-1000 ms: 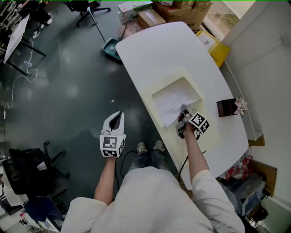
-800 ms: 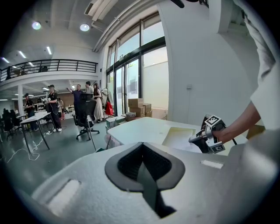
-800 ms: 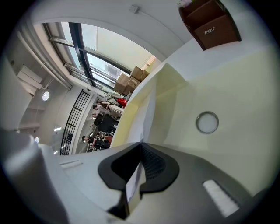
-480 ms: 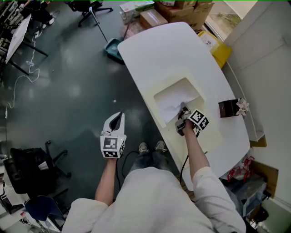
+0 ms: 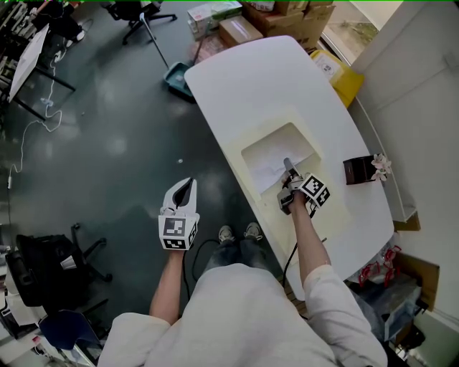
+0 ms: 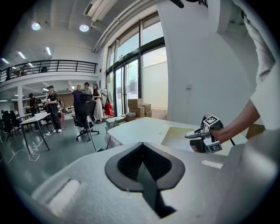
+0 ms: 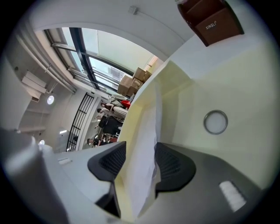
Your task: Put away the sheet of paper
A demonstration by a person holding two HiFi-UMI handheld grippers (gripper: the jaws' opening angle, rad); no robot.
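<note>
**White tabletop: sheet released into the tray**

White and oblong, the tabletop (image 5: 272, 79) carries a cream tray (image 5: 337, 215) on the half nearest the person. The sheet of paper (image 5: 269, 161) lies in the tray's sunken compartment, flatter than a second ago, when one corner was lifted over the rim. The right claw (image 5: 287, 167) at the compartment's near edge has just been opening. Its pads now stand spread, with the sheet's edge loose between them, so the put-away looks essentially done and only a withdrawal seems left. The left claw (image 5: 184, 186) hangs off the tabletop's edge over the dark floor (image 5: 107, 143), pressed together on nothing. A brown box (image 5: 356, 170) sits by the far long edge. Cardboard boxes (image 5: 287, 14) and an office chair (image 5: 133, 11) stand beyond the tabletop's far end.
</note>
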